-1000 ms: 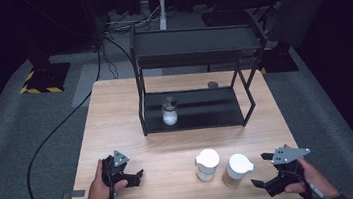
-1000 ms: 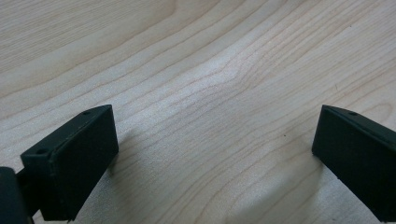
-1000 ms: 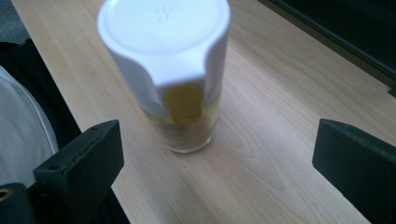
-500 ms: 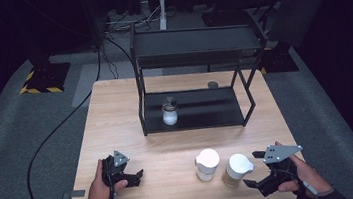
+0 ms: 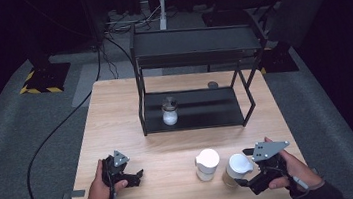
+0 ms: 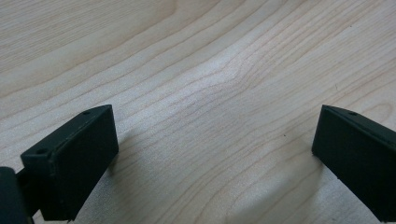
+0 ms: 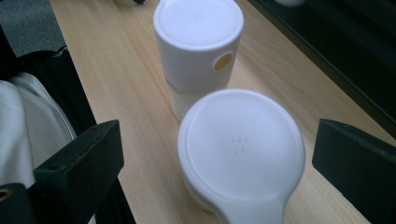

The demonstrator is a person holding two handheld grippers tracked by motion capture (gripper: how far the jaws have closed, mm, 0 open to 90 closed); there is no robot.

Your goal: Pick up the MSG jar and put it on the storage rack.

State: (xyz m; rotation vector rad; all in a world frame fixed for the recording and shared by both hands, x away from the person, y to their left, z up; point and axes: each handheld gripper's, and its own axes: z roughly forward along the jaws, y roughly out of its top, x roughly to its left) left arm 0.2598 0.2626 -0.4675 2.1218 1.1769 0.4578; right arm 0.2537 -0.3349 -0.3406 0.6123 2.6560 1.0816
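I am holding my right tongs (image 5: 247,169) wide open at the near right edge of the pale wooden worktop (image 5: 116,116), gripping nothing. In the right gripper view their jaws are flanking the nearer white lidded jar with a pouring lip (image 7: 241,149), one on each side, without touching it. Just beyond that jar, nearly touching it, the second white jar with a flat round lid and a small yellow dot on its side (image 7: 199,42) is standing upright, crowding the space behind the first one. At the near left, my left tongs (image 5: 135,177) are resting low over bare wood, jaws spread wide apart and empty. Farther back, the black two-tier metal shelf rack (image 5: 197,52) is spanning the middle of the worktop, and a small clear glass jar with a dark stopper (image 5: 169,111) is sitting on its lower shelf, well apart from both white jars.
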